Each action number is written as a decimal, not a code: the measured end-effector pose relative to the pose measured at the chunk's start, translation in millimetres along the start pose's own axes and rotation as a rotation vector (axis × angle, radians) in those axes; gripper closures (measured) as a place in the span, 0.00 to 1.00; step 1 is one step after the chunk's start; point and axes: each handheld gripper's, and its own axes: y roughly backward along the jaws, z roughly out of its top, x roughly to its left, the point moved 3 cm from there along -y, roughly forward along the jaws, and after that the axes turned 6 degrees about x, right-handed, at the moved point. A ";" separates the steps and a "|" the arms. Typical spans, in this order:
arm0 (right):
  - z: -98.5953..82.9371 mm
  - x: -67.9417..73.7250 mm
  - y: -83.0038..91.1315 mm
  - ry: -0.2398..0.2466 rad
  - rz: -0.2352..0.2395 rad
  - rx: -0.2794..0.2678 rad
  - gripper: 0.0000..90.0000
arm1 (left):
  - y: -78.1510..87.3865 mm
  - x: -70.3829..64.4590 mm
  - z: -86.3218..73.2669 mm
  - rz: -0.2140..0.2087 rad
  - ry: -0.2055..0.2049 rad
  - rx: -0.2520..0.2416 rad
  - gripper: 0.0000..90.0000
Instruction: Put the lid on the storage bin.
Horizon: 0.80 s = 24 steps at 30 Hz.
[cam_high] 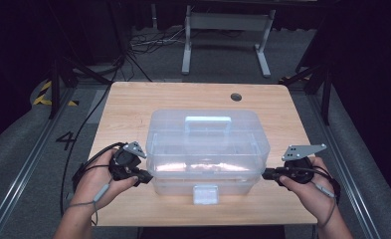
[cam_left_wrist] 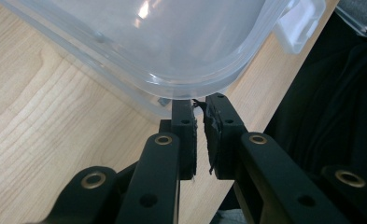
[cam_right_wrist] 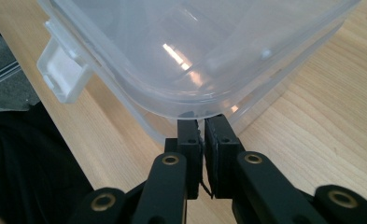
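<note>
While both grippers press in at the near corners of the clear lidded box (cam_high: 207,149) mid-table, left gripper (cam_high: 146,177) and right gripper (cam_high: 265,174) show jaws pinched together — next, I'd judge, levering the lid's rim up evenly

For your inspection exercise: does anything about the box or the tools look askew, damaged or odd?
The pads on the left gripper's fingers look frayed, with torn edges. The box sits square and its lid looks even.
</note>
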 end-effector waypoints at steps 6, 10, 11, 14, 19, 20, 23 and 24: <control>-1.1 0.5 -1.4 0.000 0.002 0.025 0.95 | -2.7 0.0 -0.2 -0.014 -0.002 0.019 0.92; -1.7 0.3 -3.4 0.005 0.002 0.040 0.95 | -4.9 0.9 -1.0 -0.024 0.007 0.031 0.92; -2.0 0.6 -3.7 0.006 0.003 0.050 0.95 | -5.2 1.1 -1.1 -0.024 0.006 0.035 0.92; -2.3 0.8 -5.3 0.013 -0.002 0.059 0.95 | -6.0 1.4 -1.5 -0.032 0.018 0.041 0.91; -2.6 1.8 -7.0 0.016 -0.008 0.077 0.95 | -7.2 2.1 -1.6 -0.034 0.020 0.055 0.93; -2.7 1.4 -7.3 0.019 -0.011 0.078 0.95 | -7.3 2.0 -1.6 -0.033 0.020 0.057 0.93; -3.0 1.3 -8.0 0.020 -0.010 0.087 0.95 | -8.0 2.4 -1.9 -0.033 0.020 0.061 0.94; -3.0 1.5 -8.5 0.020 -0.009 0.089 0.95 | -8.4 2.8 -1.9 -0.034 0.019 0.063 0.94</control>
